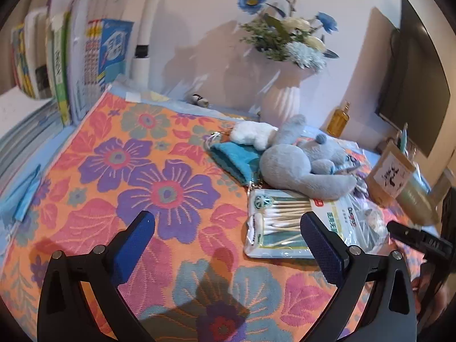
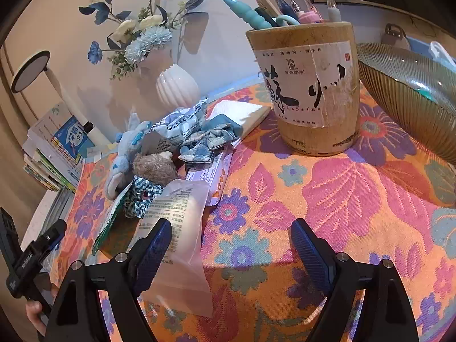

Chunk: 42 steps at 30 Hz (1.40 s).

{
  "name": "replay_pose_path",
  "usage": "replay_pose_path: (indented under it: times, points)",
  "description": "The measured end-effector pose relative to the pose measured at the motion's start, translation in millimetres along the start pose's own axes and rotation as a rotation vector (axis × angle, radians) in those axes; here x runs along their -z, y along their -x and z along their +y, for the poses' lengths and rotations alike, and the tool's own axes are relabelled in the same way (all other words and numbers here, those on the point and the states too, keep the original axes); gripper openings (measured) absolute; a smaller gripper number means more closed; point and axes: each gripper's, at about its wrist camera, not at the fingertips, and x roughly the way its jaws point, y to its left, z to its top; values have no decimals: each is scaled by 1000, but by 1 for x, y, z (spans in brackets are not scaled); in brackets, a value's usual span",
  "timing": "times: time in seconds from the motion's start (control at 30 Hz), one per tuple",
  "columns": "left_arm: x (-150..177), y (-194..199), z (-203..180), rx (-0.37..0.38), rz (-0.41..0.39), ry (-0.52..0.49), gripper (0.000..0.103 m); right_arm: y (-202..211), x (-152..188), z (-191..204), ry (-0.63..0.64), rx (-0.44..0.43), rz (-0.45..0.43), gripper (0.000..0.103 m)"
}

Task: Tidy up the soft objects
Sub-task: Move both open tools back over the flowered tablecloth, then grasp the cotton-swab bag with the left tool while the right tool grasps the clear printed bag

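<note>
A grey-blue plush toy point(image 1: 302, 165) lies on the floral cloth point(image 1: 119, 176), beside a white plush point(image 1: 250, 135) and a teal pouch point(image 1: 236, 156). My left gripper point(image 1: 228, 233) is open and empty, low over the cloth, short of a cotton swab pack point(image 1: 279, 225). In the right wrist view the plush point(image 2: 125, 154) lies with a brown fuzzy toy point(image 2: 154, 166), a checked scrunchie point(image 2: 142, 196) and a plaid blue cloth point(image 2: 211, 139). My right gripper point(image 2: 230, 245) is open; its left finger point(image 2: 155, 245) stands over a translucent packet point(image 2: 179, 233).
A wooden pen holder point(image 2: 313, 91) stands at the right, with a ribbed glass bowl point(image 2: 413, 85) beside it. A white vase of blue flowers point(image 1: 282, 97) and an amber bottle point(image 1: 339, 118) stand at the back. Books point(image 1: 65, 57) line the left. A dark monitor point(image 1: 413, 71) stands far right.
</note>
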Motion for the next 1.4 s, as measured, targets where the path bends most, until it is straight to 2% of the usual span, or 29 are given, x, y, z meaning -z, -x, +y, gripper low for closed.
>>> replay_pose_path:
  times: [0.17,0.2,0.23,0.33,0.47,0.6,0.7,0.8,0.87,0.93,0.97,1.03,1.1,1.17,1.2,1.23,1.27,1.3,1.4]
  points:
    - [1,2,-14,7,3,-74,102,5,1,0,-7,0,-17,85]
    - [2,4,-16,19,0,-89,102,5,0,2,-5,4,-10,89]
    - [2,5,-19,39,-6,-110,102,4,-1,6,-8,8,3,98]
    - [4,8,-28,82,-8,-169,102,3,-7,21,-17,-32,10,102]
    - [9,6,-46,166,59,-280,102,-20,-12,44,80,75,99,103]
    - [17,11,-68,185,82,-379,102,-32,-3,47,122,72,135,103]
    - [22,9,-87,163,94,-440,102,-31,-3,46,124,42,131,103]
    - [24,-5,-109,68,113,-519,102,-33,-4,45,127,49,132,103]
    - [29,-18,-125,-33,104,-593,102,-36,-4,49,149,55,139,103]
    - [29,-27,-132,-95,100,-614,102,-37,-4,52,168,59,142,103]
    - [27,-28,-131,-100,94,-606,98,-37,-3,53,173,60,142,103]
    - [22,-23,-125,-72,74,-568,81,-37,-3,54,182,57,138,101]
    - [18,-20,-118,-33,73,-532,51,-38,-3,55,191,44,138,93]
    - [16,-23,-111,11,87,-503,50,-39,-2,57,201,48,137,89]
    - [15,-22,-107,42,89,-489,47,-39,-2,59,212,42,135,84]
    - [15,-24,-106,66,91,-478,42,-40,-2,60,220,37,136,73]
    - [14,-24,-104,91,98,-464,30,-39,-1,63,234,29,133,58]
    - [12,-23,-102,109,95,-449,20,-39,0,64,242,31,131,55]
    - [9,-11,-98,148,70,-406,14,-38,-1,63,239,29,116,49]
